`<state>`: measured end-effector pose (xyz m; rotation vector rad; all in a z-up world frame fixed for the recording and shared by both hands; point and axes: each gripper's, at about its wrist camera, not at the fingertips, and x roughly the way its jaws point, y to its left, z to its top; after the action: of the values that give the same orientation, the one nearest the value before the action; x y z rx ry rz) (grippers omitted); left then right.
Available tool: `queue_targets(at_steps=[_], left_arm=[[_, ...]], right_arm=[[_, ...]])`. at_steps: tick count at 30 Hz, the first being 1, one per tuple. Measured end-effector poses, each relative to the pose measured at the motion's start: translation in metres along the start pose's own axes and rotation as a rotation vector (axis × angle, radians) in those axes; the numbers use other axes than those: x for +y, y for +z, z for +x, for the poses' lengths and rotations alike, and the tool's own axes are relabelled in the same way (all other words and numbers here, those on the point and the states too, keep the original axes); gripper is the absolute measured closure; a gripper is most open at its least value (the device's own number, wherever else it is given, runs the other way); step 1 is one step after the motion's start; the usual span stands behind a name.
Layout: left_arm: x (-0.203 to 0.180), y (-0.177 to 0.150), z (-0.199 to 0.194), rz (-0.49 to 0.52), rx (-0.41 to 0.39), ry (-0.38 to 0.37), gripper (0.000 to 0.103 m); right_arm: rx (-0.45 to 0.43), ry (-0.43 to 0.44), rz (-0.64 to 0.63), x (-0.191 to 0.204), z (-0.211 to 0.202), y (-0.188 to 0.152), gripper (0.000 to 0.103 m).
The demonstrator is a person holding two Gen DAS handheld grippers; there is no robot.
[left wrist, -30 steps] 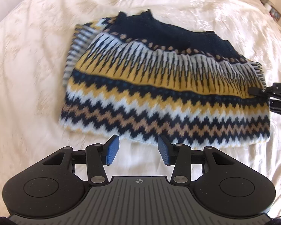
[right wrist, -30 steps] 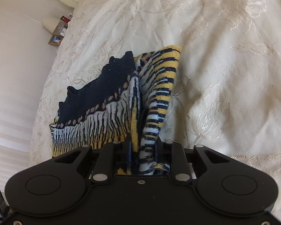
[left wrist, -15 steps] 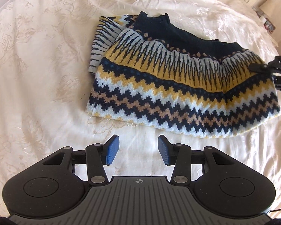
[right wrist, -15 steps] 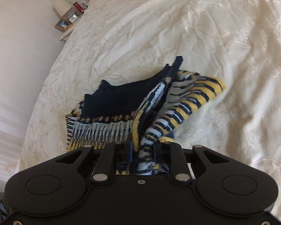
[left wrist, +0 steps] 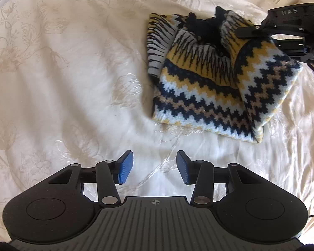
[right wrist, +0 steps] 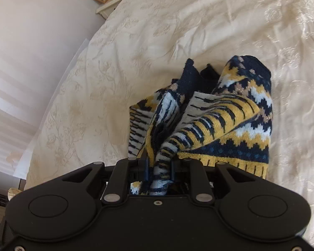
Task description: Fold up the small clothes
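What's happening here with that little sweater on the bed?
A person with a handheld gripper in each hand is folding a small patterned sweater on a cream bedspread. The right gripper is clamped on one side of the knit and holds it doubled over the rest. The left gripper hovers open and empty over the bedspread, short of the sweater.

I saw the sweater [left wrist: 201,96] banded in navy, mustard, white and tan zigzags, with black-and-white stripes toward ten o'clock and a plain navy collar at twelve. The bedspread [left wrist: 73,73] was cream with a pale floral weave. My left hand-held gripper [left wrist: 154,168] was black, its pads [left wrist: 125,168] blue.
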<state>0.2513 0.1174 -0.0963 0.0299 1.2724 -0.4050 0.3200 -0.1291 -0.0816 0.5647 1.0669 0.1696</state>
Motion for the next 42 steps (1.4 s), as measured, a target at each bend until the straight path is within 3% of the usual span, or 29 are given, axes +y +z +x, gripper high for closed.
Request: queue_targets(at_steps=[8,11,13,16,21,28,30,33,34,38,41,42], left_arm=[[0.027,0.003,-0.001,-0.039,0.004,0.017,0.059],[0.030,0.003,0.003,-0.053,0.013,0.009,0.059],[0.029,0.003,0.004,-0.058,0.017,0.004,0.059],[0.027,0.004,0.006,-0.056,0.024,-0.004,0.059],[0.021,0.009,0.004,-0.044,0.015,-0.013,0.059],[0.017,0.037,-0.005,-0.044,-0.033,-0.029,0.058],[0.016,0.050,-0.007,-0.046,-0.050,-0.038,0.058],[0.012,0.068,-0.007,-0.042,-0.063,-0.055,0.058],[0.010,0.075,-0.006,-0.039,-0.066,-0.058,0.058],[0.005,0.097,-0.002,-0.034,-0.079,-0.077,0.058],[0.003,0.108,-0.002,-0.047,-0.088,-0.102,0.058],[0.004,0.112,-0.002,-0.054,-0.088,-0.112,0.058]], right_arm=[[0.082,-0.096,-0.095,0.037,0.049,-0.014,0.073],[0.101,-0.102,-0.113,0.044,0.057,-0.016,0.066],[0.103,-0.043,-0.109,0.047,0.057,-0.016,0.058],[0.094,0.154,-0.099,0.053,0.049,-0.017,0.058],[0.008,0.194,-0.076,0.049,0.018,-0.016,0.058],[-0.059,0.047,-0.062,0.012,-0.017,-0.035,0.056],[-0.054,0.006,-0.099,0.008,-0.022,-0.047,0.048],[-0.035,-0.019,-0.185,0.012,-0.025,-0.068,0.042],[-0.031,-0.030,-0.225,0.017,-0.025,-0.077,0.042],[-0.059,-0.130,-0.449,0.051,-0.015,-0.110,0.021],[-0.109,-0.273,-0.663,0.082,0.003,-0.137,0.005],[-0.123,-0.323,-0.738,0.090,0.009,-0.145,0.004]])
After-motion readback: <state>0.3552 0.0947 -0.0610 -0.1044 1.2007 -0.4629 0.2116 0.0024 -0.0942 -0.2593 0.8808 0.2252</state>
